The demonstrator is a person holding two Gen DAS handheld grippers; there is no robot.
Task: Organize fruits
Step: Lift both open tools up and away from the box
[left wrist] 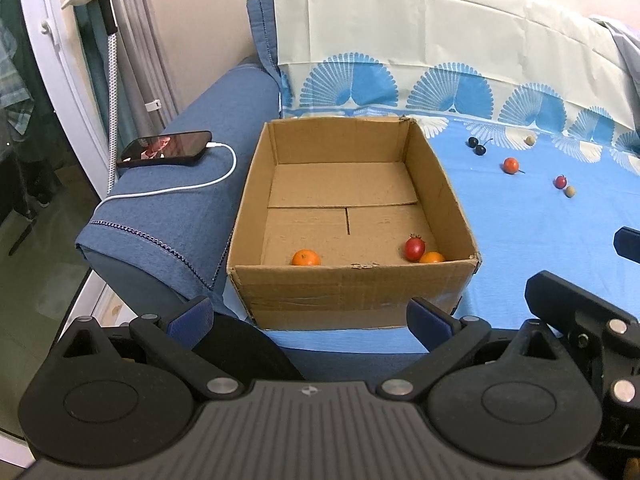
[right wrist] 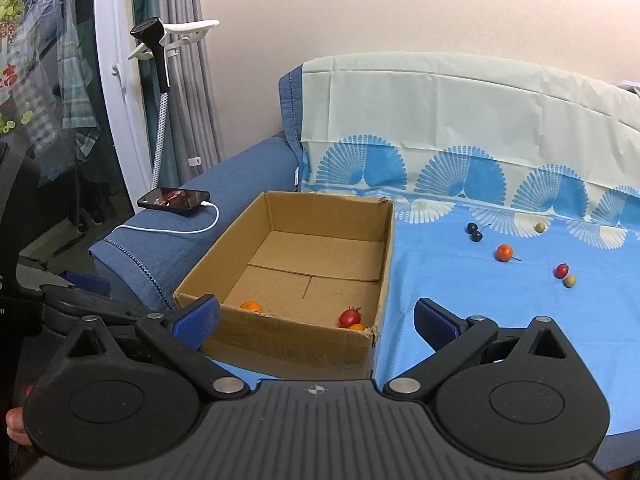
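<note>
An open cardboard box [left wrist: 352, 292] [right wrist: 288, 344] sits on the blue sheet and holds an orange [left wrist: 306, 258] [right wrist: 251, 306], a red tomato [left wrist: 414, 247] [right wrist: 349, 317] and a second orange [left wrist: 432, 257] [right wrist: 357, 326]. Loose on the sheet to the right lie two dark cherries [left wrist: 476, 146] [right wrist: 474, 232], an orange-red fruit [left wrist: 511, 165] [right wrist: 504, 253], a small red fruit [left wrist: 561, 181] [right wrist: 561, 270] and two small beige fruits [left wrist: 570, 191] [right wrist: 570, 280]. My left gripper [left wrist: 310, 316] is open and empty in front of the box. My right gripper [right wrist: 316, 320] is open and empty at the box's near right corner.
A phone [left wrist: 166, 148] [right wrist: 174, 199] on a white cable [left wrist: 192, 186] lies on the blue sofa armrest [left wrist: 160, 232] left of the box. The sheet-draped backrest [left wrist: 440, 40] rises behind. A garment steamer [right wrist: 154, 40] and a curtain stand at the far left.
</note>
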